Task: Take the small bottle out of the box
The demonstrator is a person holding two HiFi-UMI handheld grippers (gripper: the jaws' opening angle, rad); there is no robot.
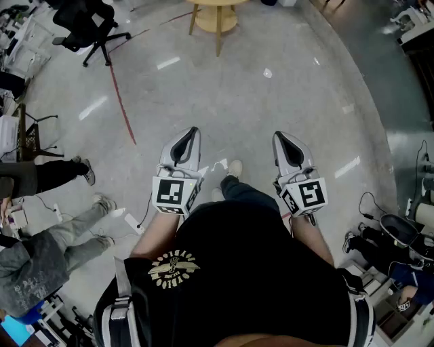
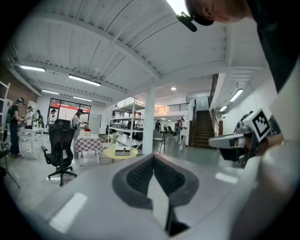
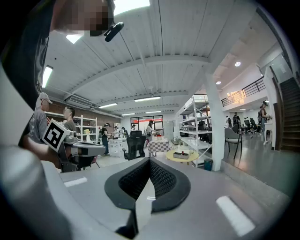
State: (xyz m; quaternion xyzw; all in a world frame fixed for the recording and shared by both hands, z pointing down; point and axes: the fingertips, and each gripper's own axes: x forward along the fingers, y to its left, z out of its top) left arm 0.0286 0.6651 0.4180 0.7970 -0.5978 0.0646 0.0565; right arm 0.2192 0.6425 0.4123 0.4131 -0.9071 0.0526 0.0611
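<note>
The grey-white left gripper (image 1: pixel 191 134) and right gripper (image 1: pixel 279 137) are both pressed together and empty. I see no small bottle and no box anywhere. The task looks not begun, so everything is left.

floor (image 1: pixel 271 115): grey, glossy | on it: office chair (image 1: pixel 88 26), wooden table (image 1: pixel 215 17)

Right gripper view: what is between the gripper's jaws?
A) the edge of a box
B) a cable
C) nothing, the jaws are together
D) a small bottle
C: the right gripper has its jaws meeting tip to tip, with nothing between them.
</note>
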